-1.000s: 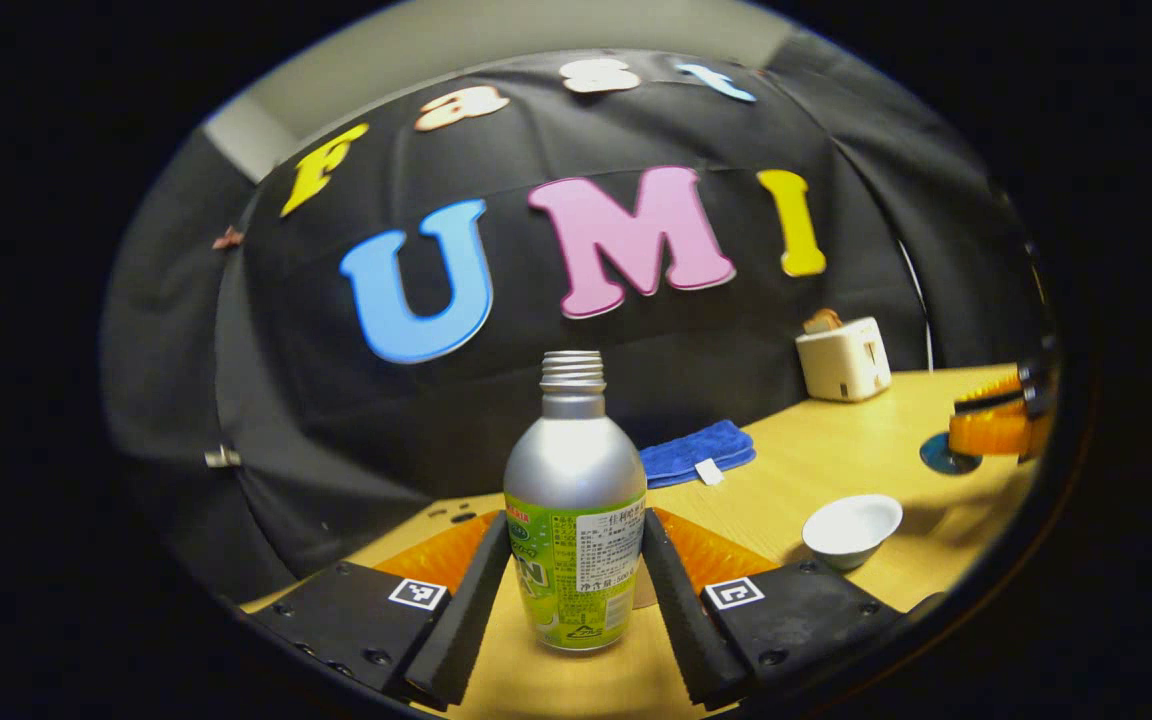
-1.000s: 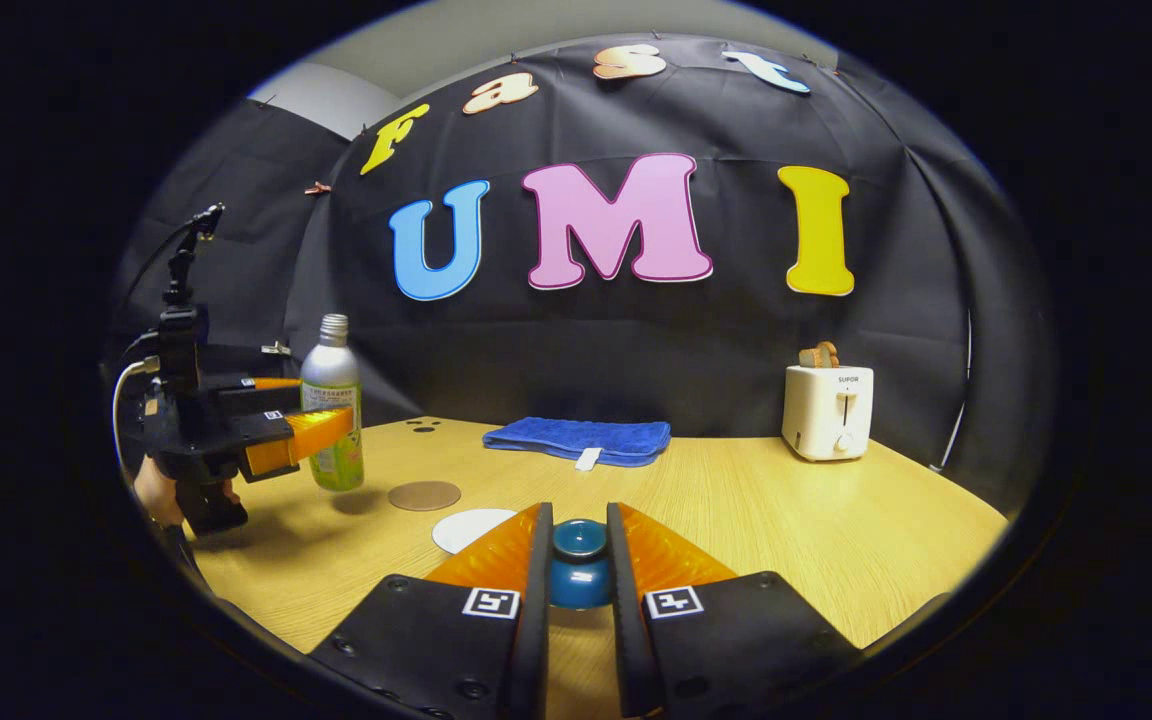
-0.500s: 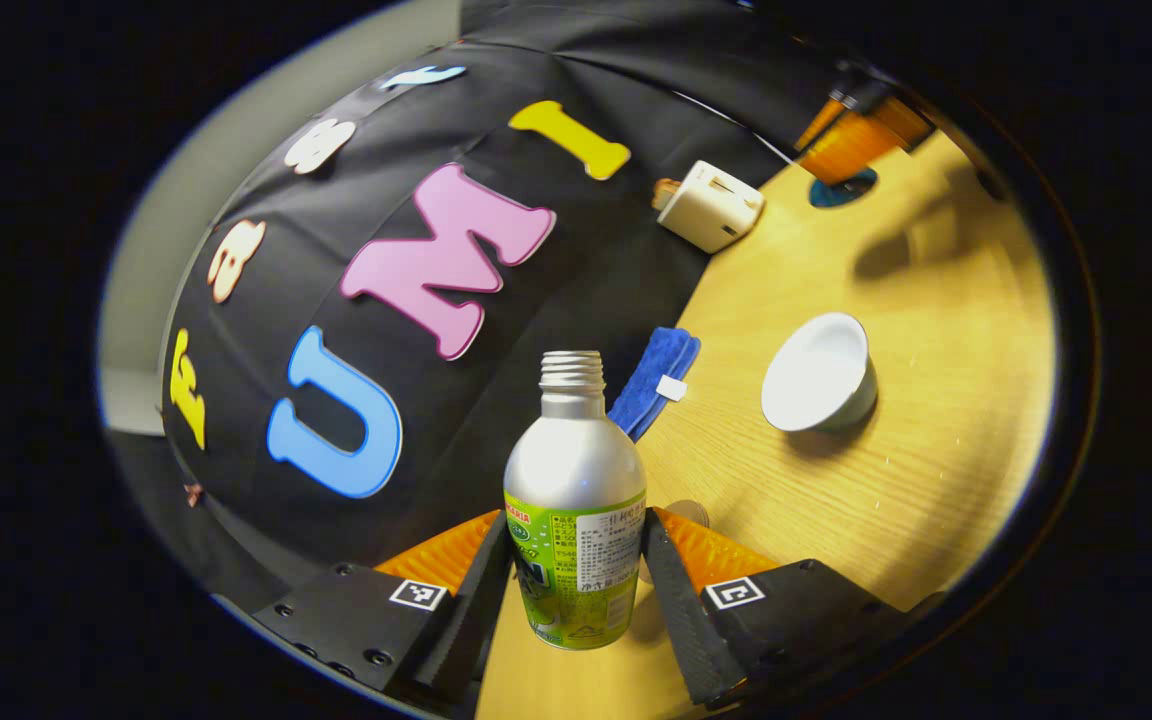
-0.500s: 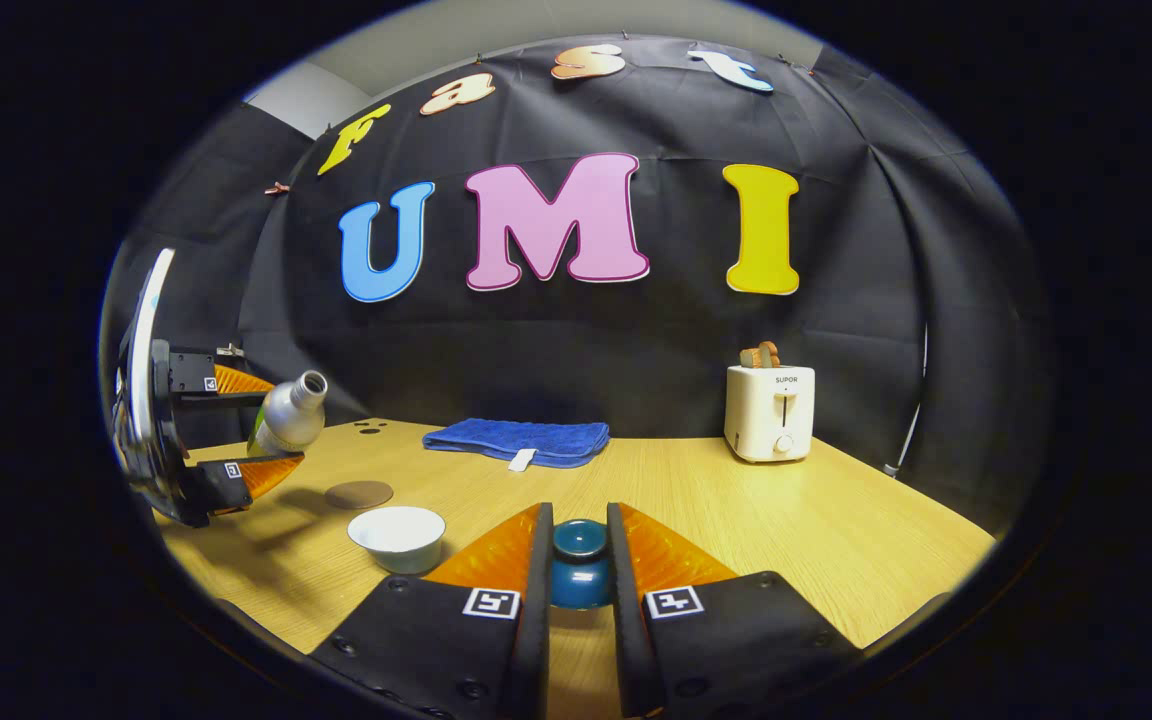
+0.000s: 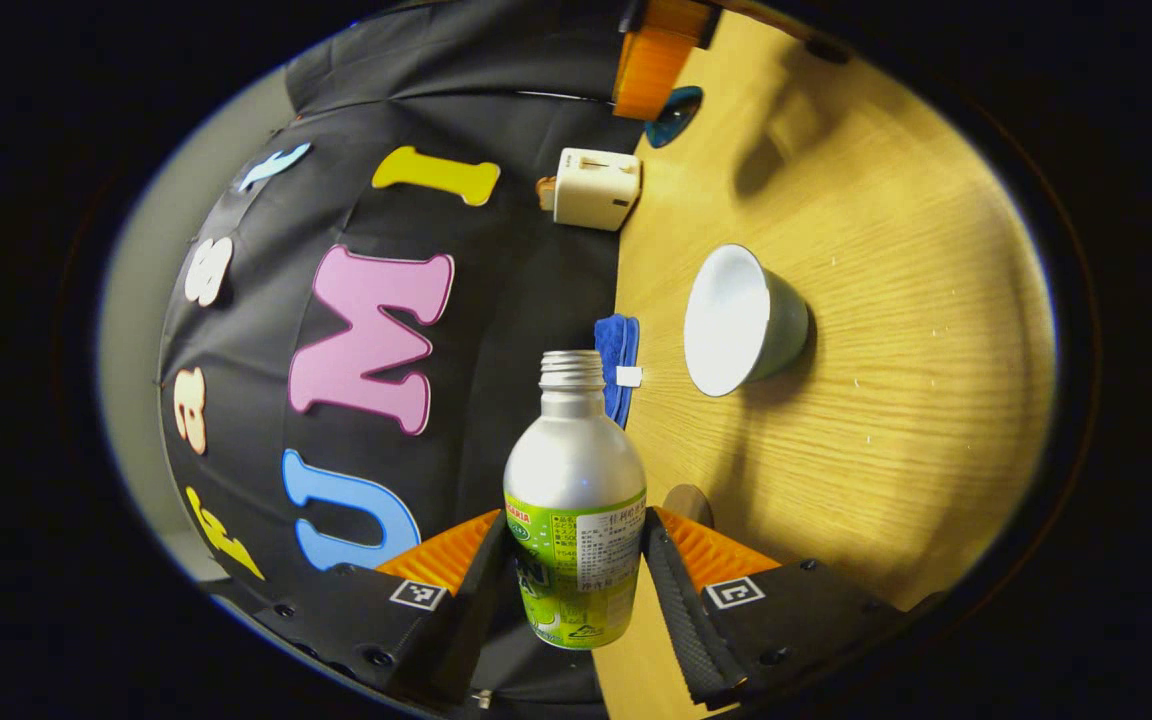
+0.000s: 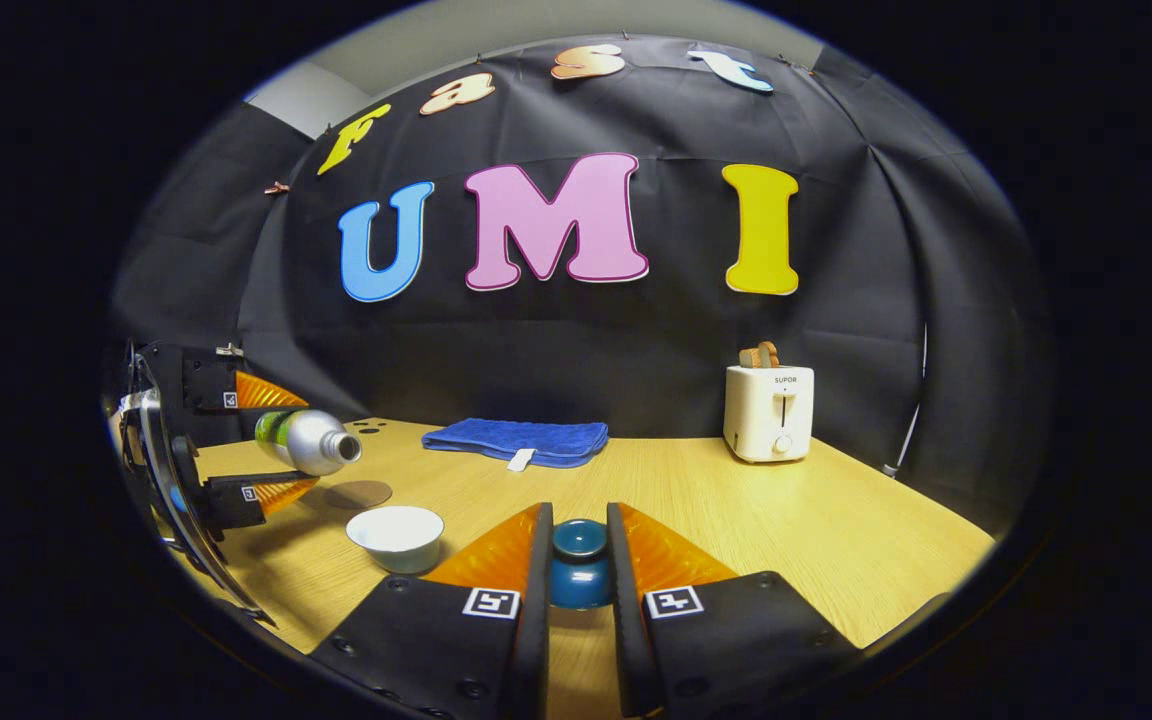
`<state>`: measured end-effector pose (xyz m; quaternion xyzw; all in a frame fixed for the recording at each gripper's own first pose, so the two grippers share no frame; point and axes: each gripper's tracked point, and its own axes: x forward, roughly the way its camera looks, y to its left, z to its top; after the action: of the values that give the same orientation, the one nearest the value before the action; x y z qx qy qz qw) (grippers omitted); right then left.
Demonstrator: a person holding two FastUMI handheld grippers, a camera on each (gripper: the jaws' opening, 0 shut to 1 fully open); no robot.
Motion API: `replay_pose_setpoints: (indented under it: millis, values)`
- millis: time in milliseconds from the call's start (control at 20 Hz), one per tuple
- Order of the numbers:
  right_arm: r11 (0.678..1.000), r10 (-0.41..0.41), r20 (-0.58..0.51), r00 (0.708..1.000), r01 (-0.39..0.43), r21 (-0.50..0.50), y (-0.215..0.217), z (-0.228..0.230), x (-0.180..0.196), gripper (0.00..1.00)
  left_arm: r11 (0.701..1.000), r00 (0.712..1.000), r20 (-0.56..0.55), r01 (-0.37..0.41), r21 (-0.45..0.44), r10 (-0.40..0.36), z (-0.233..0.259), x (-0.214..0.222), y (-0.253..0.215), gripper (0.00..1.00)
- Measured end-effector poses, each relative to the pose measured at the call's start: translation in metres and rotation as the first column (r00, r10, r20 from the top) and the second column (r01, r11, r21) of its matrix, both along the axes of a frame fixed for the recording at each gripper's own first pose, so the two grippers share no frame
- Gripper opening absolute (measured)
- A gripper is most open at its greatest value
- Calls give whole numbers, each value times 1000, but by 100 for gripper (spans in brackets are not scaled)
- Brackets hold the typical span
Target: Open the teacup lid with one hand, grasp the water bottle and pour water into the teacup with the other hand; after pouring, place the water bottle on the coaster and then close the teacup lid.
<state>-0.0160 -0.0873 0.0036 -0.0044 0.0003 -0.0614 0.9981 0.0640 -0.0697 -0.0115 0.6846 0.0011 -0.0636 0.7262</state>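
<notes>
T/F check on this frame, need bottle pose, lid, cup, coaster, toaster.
1. The water bottle lies tipped about level in the left tongs. True.
2. The teacup lid sits on the teacup. False: the right tongs hold it, away from the open cup.
3. The bottle stands on the coaster. False: the coaster is bare, the bottle is held above the table.
4. The bottle has no cap on. True.
5. The toaster sits on the blue towel. False: they are apart on the table.

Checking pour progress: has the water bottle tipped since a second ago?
Yes. The water bottle went from upright to nearly level, mouth toward the toaster, above the teacup.
</notes>
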Motion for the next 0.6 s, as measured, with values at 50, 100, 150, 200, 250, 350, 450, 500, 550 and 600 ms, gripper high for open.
replay_pose_setpoints:
  millis: [50, 100, 150, 200, 250, 350, 450, 500, 550, 600]
  values:
    - [1000, 0, 0, 1000, 0, 0, 0, 0, 0, 31, 1000, 1000, -4, 7, 27, -6, -3, -2, -1, 79]
    - [1000, 0, 0, 1000, 0, 0, 0, 0, 0, 31, 999, 1000, -7, 14, 52, -14, -3, -2, -3, 79]
    - [1000, 0, 0, 1000, 0, 1, 0, 0, 0, 31, 997, 1000, -6, 21, 79, -21, -3, -2, -4, 78]
    - [1000, 0, 0, 1000, 0, 0, 0, 0, 0, 31, 994, 1000, 0, 26, 109, -26, -2, -1, -5, 79]
    - [1000, 0, -1, 1000, 0, 1, 0, 0, 0, 31, 989, 1000, 7, 29, 142, -31, -2, -1, -4, 79]
    - [1000, 0, -1, 1000, 0, 1, 0, 0, 0, 31, 981, 999, 11, 32, 193, -35, -1, 2, 0, 79]
    - [1000, 0, -1, 1000, 0, 0, 0, 0, 0, 31, 976, 999, 6, 36, 217, -38, 1, 3, 2, 78]
    - [1000, 1, -1, 1000, -1, 1, 0, 0, 0, 31, 972, 999, 8, 37, 231, -39, 3, 3, 4, 79]
    - [1000, 1, -1, 1000, -1, 0, 0, 0, 0, 31, 968, 999, 11, 38, 249, -42, 5, 5, 4, 79]
    - [1000, 0, -1, 1000, 0, 1, 0, 0, 0, 31, 963, 999, 11, 40, 267, -45, 8, 7, 5, 79]
